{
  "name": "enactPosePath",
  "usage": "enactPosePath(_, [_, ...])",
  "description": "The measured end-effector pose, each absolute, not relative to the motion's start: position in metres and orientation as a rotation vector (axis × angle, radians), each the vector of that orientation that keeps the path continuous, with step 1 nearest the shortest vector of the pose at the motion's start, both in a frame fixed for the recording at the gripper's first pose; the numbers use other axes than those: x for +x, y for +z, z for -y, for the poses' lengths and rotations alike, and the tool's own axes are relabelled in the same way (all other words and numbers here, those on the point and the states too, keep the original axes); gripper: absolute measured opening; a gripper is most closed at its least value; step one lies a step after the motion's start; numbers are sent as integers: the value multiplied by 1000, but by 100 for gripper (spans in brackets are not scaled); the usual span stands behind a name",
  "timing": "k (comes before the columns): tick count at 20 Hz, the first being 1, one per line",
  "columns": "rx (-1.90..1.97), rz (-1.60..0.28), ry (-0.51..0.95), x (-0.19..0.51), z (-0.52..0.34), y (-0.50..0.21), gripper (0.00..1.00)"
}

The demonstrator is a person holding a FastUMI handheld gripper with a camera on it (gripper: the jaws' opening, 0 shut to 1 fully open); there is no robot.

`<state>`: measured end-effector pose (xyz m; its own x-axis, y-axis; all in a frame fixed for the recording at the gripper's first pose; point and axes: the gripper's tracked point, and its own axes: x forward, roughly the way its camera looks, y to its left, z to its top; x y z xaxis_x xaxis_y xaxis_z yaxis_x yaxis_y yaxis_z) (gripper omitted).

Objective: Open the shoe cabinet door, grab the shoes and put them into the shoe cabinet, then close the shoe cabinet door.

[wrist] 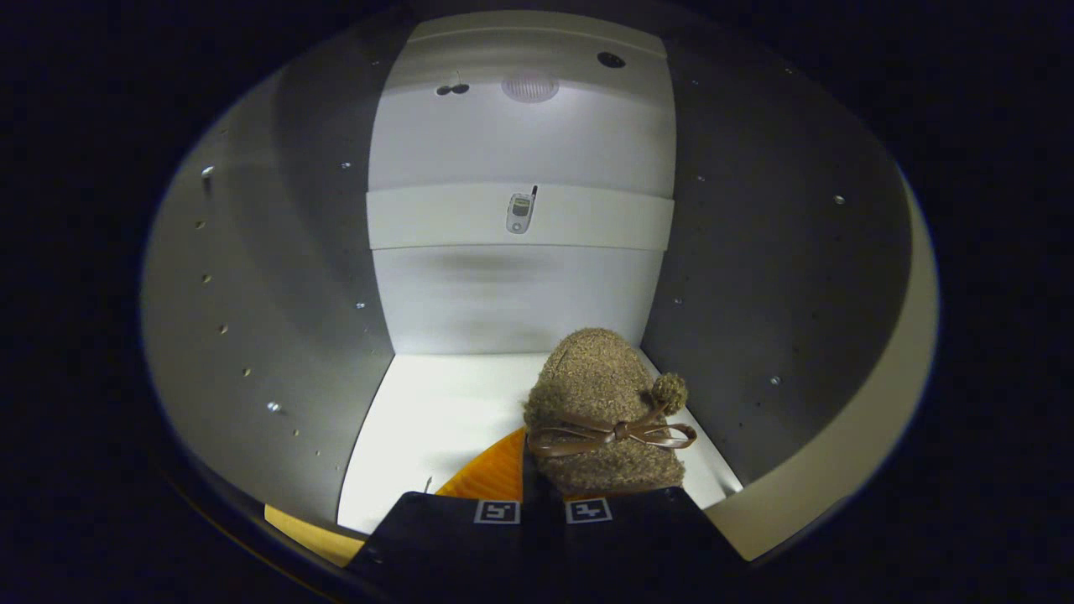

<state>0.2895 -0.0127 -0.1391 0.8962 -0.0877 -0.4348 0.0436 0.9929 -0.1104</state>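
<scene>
A fuzzy brown shoe [600,403] with a thin brown bow and a small pom-pom sticks out just ahead of my fingers. My gripper [542,512] is shut on its rear edge, the two fingers nearly together. An orange ribbed part [495,474], seemingly the sole, shows to the left under the shoe. The shoe hangs inside the shoe cabinet, over its white floor [436,419] and close to the right side wall [755,294]. The cabinet's door is out of sight.
The white back panel [520,294] stands beyond the shoe, crossed by a white shelf [436,218] with a small fitting on its front. Grey side walls with rows of peg holes flank the space, the left wall [277,294] farther from the shoe. A round lamp [529,86] glows at the top.
</scene>
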Motion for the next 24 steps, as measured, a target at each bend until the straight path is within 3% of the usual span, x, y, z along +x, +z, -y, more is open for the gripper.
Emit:
enactPosePath(16, [-33,-573,-75,362,22,-193,7])
enactPosePath(17, [-41,-568,-90,362,26,-192,25])
enactPosePath(20, [-49,-554,-80,359,21,-188,24])
enactPosePath(24, [-70,-553,-77,349,19,-186,63])
